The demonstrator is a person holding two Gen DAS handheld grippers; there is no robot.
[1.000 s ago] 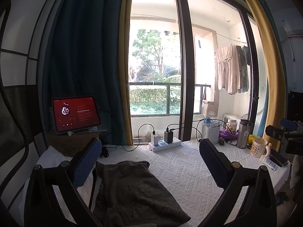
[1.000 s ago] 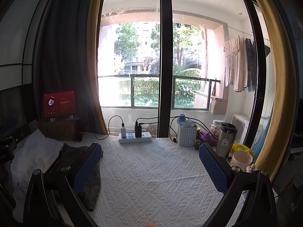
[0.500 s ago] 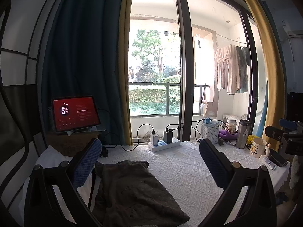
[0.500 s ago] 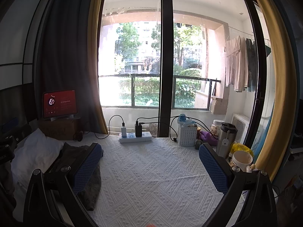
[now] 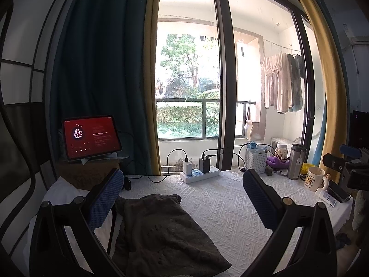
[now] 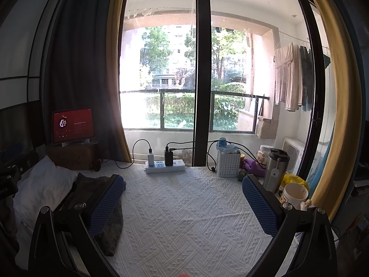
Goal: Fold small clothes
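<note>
A dark grey-brown garment [image 5: 161, 235] lies in a soft folded heap on the white textured table cover [image 5: 226, 210], at the left side. My left gripper [image 5: 182, 198] hovers above it, open, with nothing between its blue pads [image 5: 105, 198]. In the right wrist view the same garment [image 6: 110, 226] shows partly behind the left pad, and my right gripper [image 6: 182, 200] stands open over the bare cover [image 6: 184, 214]. The right gripper's body [image 5: 346, 164] shows at the far right of the left wrist view.
A white pillow [image 6: 43, 187] lies left of the garment. Along the back stand a power strip with chargers [image 6: 165, 165], a white basket [image 6: 228, 165], a steel flask [image 6: 275, 170] and a mug [image 6: 295, 195]. A red-screened tablet [image 5: 91, 137] sits on a box at left.
</note>
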